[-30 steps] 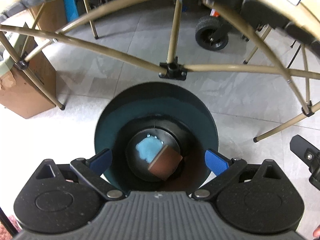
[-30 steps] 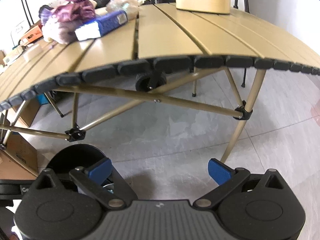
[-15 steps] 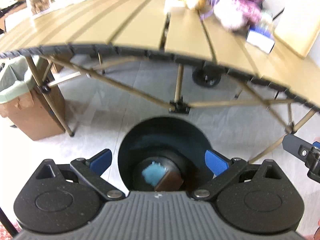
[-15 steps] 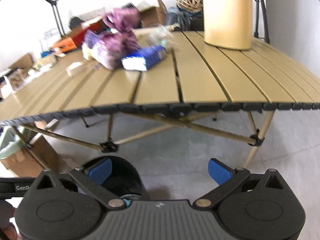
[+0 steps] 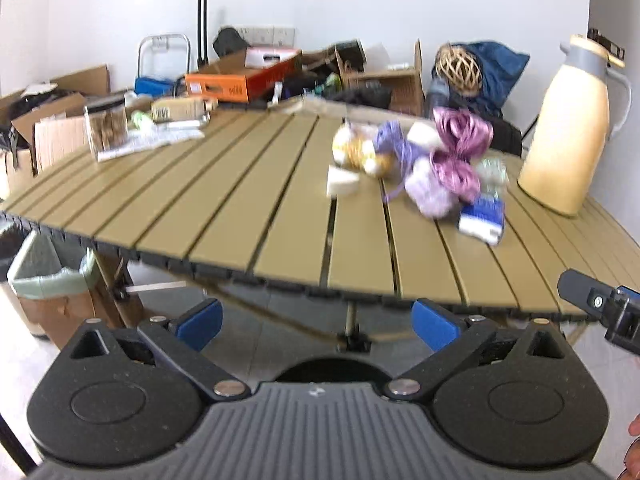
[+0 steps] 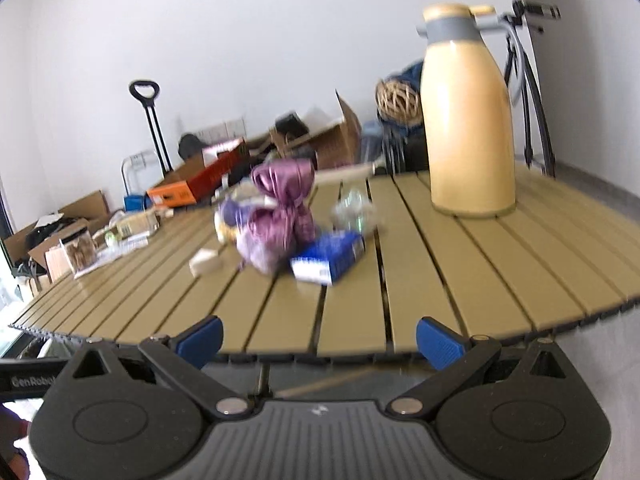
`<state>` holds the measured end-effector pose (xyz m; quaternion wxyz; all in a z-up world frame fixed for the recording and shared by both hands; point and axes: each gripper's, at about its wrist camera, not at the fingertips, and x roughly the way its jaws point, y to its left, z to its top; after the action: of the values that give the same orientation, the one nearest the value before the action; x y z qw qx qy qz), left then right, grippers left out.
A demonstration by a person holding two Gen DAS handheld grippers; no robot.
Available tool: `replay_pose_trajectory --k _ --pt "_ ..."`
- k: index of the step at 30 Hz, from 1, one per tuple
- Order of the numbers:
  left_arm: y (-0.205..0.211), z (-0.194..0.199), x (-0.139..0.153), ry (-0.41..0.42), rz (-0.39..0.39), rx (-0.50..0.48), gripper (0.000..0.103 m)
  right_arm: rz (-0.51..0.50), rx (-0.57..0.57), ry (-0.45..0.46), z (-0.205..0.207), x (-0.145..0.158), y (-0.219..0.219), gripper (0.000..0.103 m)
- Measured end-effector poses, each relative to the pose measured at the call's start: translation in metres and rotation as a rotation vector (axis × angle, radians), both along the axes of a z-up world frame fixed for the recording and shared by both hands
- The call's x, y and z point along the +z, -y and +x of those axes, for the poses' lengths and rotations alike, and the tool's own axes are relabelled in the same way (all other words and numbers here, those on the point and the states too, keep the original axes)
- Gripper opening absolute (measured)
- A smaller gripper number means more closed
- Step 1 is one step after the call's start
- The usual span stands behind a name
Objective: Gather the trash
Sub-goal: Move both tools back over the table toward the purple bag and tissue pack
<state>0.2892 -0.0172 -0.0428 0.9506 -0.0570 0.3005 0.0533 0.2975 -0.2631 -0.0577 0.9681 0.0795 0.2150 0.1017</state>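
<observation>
A heap of trash lies on the slatted tan table [image 5: 248,208] [image 6: 460,280]: purple crinkled wrappers [image 5: 456,160] [image 6: 280,208], a blue and white packet [image 5: 482,216] [image 6: 328,258], a yellow-white wrapper [image 5: 356,152], a small white piece [image 5: 340,182] [image 6: 205,262] and a clear crumpled wrapper [image 6: 354,208]. My left gripper [image 5: 316,318] is open and empty, just in front of the table's near edge. My right gripper [image 6: 320,338] is open and empty too, at the table's edge. The rim of the dark bin [image 5: 332,370] peeks above the left gripper's body.
A cream thermos jug [image 5: 568,132] [image 6: 468,120] stands at the table's right. A clear jar [image 5: 106,128] and papers sit at the far left. A lined cardboard bin [image 5: 44,292] stands on the floor left. Boxes and clutter fill the back.
Both grippers have risen and tilted up from looking down at the dark bin and the floor under the table to looking across the tabletop. Both stayed open.
</observation>
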Motion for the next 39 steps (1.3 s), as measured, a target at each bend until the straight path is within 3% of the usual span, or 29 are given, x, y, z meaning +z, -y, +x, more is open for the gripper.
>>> replay_pose_trajectory --k 8,21,39 --pt "-0.004 0.030 0.012 0.070 -0.011 0.051 0.103 0.006 -0.018 0.053 0.032 0.004 -0.011 0.103" --pt "-0.017 0.078 0.011 0.121 -0.001 0.075 0.103 -0.135 -0.081 0.043 0.092 -0.016 -0.038 0.103" --pt "-0.035 0.124 -0.005 0.059 0.010 0.078 0.103 -0.217 -0.119 -0.065 0.160 -0.031 -0.067 0.094"
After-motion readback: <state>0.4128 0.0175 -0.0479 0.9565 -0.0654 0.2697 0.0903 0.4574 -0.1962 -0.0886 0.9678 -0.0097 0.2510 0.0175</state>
